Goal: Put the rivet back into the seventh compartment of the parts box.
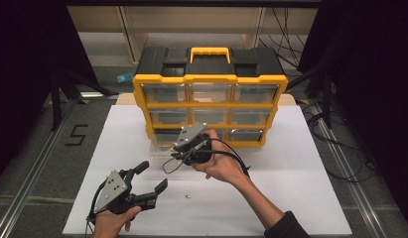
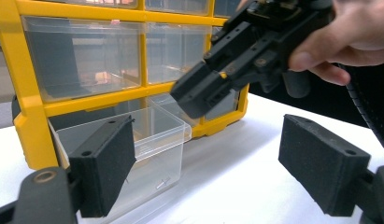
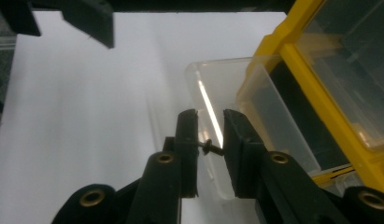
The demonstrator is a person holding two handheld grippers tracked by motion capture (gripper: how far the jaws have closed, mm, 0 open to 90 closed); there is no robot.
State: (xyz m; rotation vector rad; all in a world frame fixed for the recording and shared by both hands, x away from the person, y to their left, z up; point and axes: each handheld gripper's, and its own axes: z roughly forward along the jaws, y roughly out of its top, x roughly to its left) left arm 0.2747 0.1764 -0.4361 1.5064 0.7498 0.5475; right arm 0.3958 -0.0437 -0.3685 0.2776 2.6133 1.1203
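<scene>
A yellow-framed plastic organiser cabinet with clear drawers [image 1: 209,94] stands at the twelve o'clock end of the white desk [image 1: 291,198], and its clear plastic bottom-left drawer [image 2: 147,140] is pulled out. The right tool [image 3: 210,140] hangs over that drawer, pinching a small dark screw [image 3: 209,148] between its pads. The left tool [image 1: 152,176] rests at seven o'clock, jaws wide and empty, a tiny metal piece [image 1: 188,196] lying just beside it at three o'clock.

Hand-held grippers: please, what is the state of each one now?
Left hand-held gripper: open, holding nothing.
Right hand-held gripper: shut on a small dark screw, above the pulled-out clear drawer.
</scene>
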